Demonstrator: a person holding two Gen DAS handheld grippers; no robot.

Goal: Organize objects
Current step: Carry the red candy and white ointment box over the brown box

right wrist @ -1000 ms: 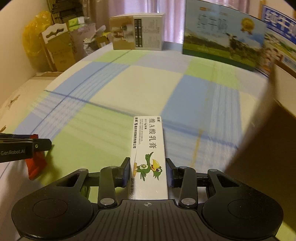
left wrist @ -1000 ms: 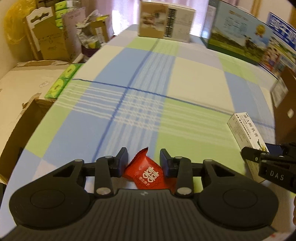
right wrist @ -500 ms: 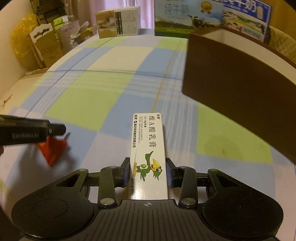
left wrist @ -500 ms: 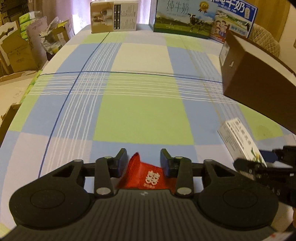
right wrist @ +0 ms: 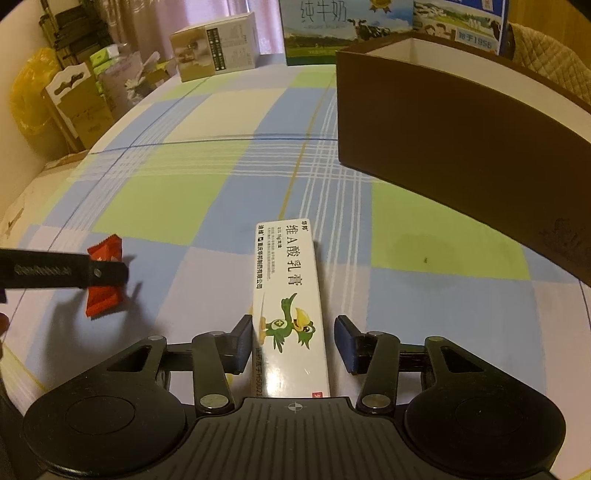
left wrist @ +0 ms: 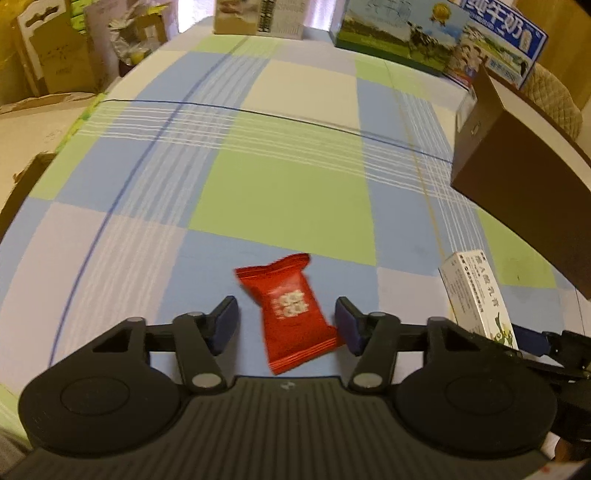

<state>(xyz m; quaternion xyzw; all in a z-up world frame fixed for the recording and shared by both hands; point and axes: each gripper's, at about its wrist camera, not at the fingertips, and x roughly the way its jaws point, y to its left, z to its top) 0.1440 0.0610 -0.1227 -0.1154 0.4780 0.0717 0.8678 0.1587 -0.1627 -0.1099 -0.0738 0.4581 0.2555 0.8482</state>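
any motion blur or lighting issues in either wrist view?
Left wrist: red packet smeared by motion blur, its print unreadable; fisheye bends the checked tablecloth. Right wrist: sharper, text on the white ointment box legible; both views dim with a warm cast.

a checked tablecloth [left wrist: 288,192] in blue, green and cream covers the table. at its far edge stand a beige carton [right wrist: 214,50] and milk cartons [right wrist: 347,29] printed with cows and a meadow. off the left side sit cardboard boxes [right wrist: 79,110], a yellow plastic bag [right wrist: 27,85] and green tissue packs [right wrist: 101,55]. a quilted chair back [left wrist: 554,99] shows far right.
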